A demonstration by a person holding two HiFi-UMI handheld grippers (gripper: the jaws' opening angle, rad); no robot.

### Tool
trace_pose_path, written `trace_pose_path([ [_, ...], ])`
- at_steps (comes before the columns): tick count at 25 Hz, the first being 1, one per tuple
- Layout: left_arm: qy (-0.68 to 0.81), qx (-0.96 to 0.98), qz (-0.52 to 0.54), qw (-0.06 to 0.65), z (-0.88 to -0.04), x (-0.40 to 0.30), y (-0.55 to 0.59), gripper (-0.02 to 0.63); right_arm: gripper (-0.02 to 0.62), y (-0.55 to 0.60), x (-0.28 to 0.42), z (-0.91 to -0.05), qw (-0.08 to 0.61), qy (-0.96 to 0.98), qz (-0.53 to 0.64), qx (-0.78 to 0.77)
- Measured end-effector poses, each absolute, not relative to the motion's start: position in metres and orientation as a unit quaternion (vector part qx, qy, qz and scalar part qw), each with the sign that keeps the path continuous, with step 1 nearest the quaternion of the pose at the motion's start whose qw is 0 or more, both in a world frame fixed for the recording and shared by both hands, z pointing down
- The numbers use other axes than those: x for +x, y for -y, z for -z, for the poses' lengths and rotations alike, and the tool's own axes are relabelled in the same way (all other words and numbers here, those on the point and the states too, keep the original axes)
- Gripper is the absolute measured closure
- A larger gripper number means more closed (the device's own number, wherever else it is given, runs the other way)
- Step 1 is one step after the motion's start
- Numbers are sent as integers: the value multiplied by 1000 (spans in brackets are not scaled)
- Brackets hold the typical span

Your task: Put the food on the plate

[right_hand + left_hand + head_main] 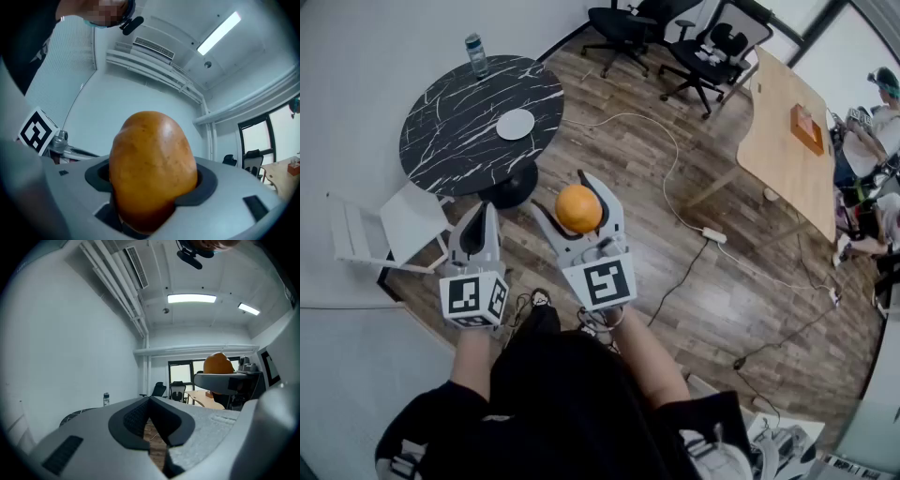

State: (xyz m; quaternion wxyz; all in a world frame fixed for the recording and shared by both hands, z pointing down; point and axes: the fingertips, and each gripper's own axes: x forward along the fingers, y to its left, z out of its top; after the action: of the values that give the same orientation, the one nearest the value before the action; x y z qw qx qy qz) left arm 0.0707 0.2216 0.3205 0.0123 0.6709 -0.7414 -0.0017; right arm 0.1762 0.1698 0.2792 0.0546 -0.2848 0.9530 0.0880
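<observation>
Right gripper view, orange food (pixel 152 154), long axis upright, grasped by right hand-held gripper (pixel 153 185)

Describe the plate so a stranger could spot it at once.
Find the round black table with white veins, in the head view's upper left. The plate lies near its right edge: a flat white disc, unlike the upright bottle at the far rim.
</observation>
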Motion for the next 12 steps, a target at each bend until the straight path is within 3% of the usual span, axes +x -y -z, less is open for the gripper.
trace_pose_path([
  [12,726,687,9,29,-329,19,-188,606,273,-138,133,-289,24,-951,-88,-295],
])
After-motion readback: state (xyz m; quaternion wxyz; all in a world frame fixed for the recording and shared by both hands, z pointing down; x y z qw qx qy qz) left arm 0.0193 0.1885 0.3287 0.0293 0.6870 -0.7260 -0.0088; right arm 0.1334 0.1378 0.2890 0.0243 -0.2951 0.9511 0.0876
